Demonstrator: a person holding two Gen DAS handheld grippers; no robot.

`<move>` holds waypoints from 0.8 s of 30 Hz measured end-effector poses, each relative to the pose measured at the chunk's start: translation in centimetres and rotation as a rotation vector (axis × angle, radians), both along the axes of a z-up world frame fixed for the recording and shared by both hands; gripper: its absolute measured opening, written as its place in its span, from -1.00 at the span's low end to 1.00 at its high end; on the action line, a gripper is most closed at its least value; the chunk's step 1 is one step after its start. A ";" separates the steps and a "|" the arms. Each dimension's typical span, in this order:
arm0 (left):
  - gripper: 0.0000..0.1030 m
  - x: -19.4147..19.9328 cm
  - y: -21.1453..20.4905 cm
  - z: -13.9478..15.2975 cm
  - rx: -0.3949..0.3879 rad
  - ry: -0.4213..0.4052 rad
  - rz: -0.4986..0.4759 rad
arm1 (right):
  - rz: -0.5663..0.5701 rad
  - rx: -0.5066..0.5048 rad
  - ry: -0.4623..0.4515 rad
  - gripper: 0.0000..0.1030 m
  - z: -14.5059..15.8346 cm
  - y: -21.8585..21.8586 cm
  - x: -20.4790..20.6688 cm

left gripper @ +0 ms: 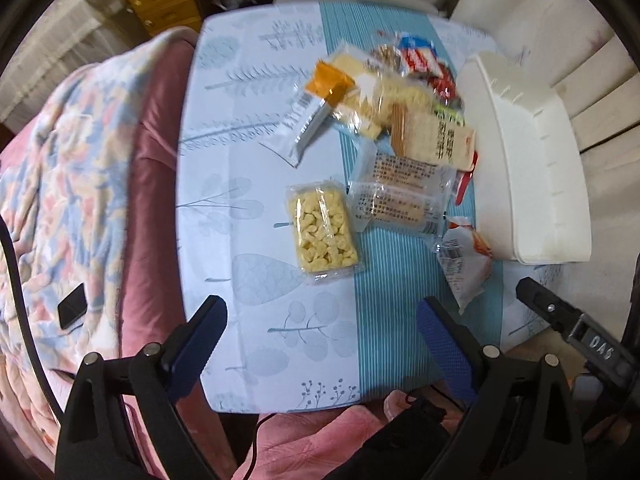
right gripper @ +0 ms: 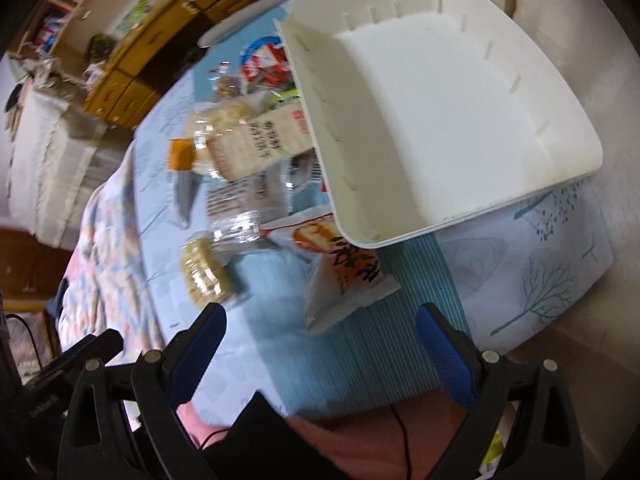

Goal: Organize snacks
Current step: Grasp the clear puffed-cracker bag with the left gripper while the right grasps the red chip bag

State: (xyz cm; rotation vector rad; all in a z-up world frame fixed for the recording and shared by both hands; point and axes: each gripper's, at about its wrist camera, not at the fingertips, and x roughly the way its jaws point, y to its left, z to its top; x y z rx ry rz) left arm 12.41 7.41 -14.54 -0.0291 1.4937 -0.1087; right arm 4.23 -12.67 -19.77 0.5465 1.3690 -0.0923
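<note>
Both grippers hang over the snack table, jaws spread and empty.

The left gripper [left gripper: 322,328] points down at the leaf-printed blue tablecloth [left gripper: 248,184]; the right gripper [right gripper: 320,332] tilts steeply downward. Beside the empty white plastic bin [right gripper: 440,128] lies a loose heap of wrapped snacks [left gripper: 400,120], with a clear-wrapped yellow puffed-grain bar [left gripper: 323,232] just apart, farther from the bin.

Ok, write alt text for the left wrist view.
Open left gripper hangs over a leaf-patterned table with nothing between its fingers. Ahead lies a clear pack of yellow puffed snack, apart from a pile of snack packs beside an empty white bin. A quilt is at the left.
</note>
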 end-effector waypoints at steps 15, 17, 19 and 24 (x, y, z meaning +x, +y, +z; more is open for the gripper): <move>0.74 6.1 0.2 -11.2 -0.104 0.213 0.014 | -0.010 -0.173 -0.143 0.87 -5.9 1.7 -1.0; 0.65 6.4 0.2 -12.0 -0.105 0.220 0.023 | 0.000 -0.197 -0.172 0.87 -6.3 1.9 -1.0; 0.61 6.9 0.2 -13.1 -0.106 0.234 0.031 | 0.006 -0.219 -0.180 0.87 -6.8 2.2 -0.7; 0.34 8.1 0.7 -14.8 -0.119 0.237 0.041 | 0.027 -0.254 -0.183 0.69 -8.0 2.6 0.1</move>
